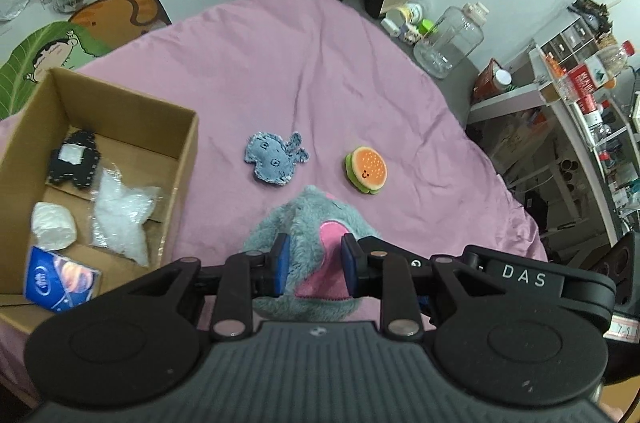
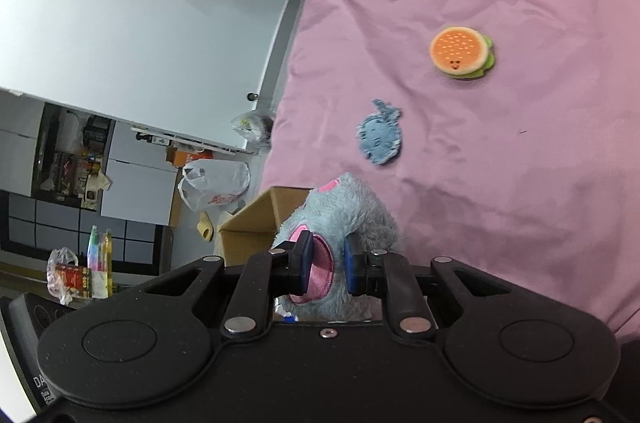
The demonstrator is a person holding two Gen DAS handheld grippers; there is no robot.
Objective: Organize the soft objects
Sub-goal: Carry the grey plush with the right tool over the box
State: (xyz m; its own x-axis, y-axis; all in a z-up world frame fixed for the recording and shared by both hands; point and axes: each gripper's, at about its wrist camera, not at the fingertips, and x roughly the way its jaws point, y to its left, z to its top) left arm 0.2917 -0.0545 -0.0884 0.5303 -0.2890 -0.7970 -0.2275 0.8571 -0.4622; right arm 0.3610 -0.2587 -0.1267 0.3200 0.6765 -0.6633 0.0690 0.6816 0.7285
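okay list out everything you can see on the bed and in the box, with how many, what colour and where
plush toy: 1, grey-blue with pink patches, on the bed nearest the cameras, between both grippers' fingers
denim toy: 1, blue, mid-bed, left of the burger
burger toy: 1, orange and green, mid-bed
box: 1, brown cardboard, open, on the bed's left
black toy: 1, black with a white patch, in the box, far end
star: 1, clear-white, in the box, middle
white bundle: 1, white, in the box, left
blue pack: 1, blue, in the box, near end
bedsheet: 1, pink
left gripper: 1, black, blue pads, closed on the plush toy
right gripper: 1, black, blue pads, closed on the plush toy
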